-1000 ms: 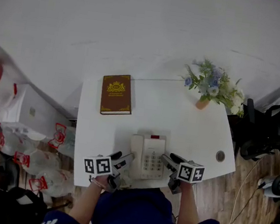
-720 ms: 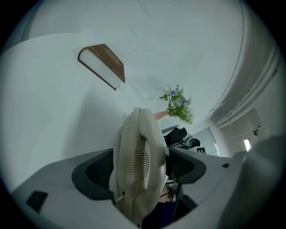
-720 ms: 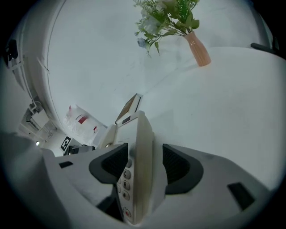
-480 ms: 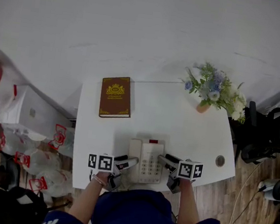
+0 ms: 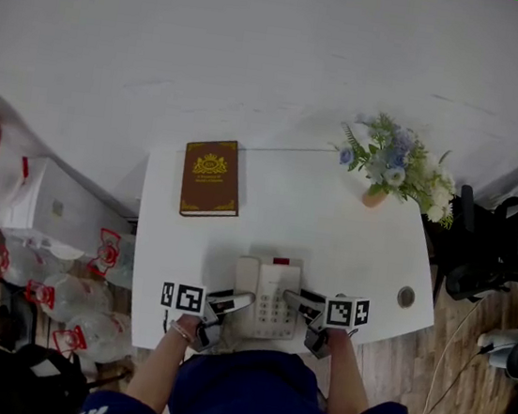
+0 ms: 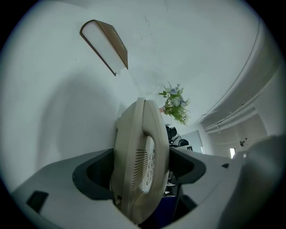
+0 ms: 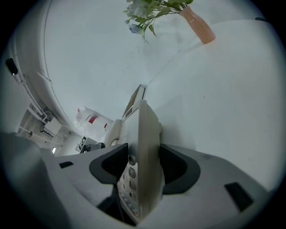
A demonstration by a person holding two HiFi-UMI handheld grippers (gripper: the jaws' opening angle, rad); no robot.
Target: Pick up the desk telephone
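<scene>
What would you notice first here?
The cream desk telephone at the white table's near edge, clamped from both sides by the left gripper and right gripper. Behind it lie a brown book at far left and a vase of flowers at far right.

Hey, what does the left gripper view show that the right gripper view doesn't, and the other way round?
Only the left gripper view: the handset with its slotted grille, the left gripper clamped on that side of the telephone.
Only the right gripper view: a white bag with red print beyond the table, and the right gripper clamped on the telephone's keypad side.
Both: the telephone held between jaws, the flowers and the white table.
</scene>
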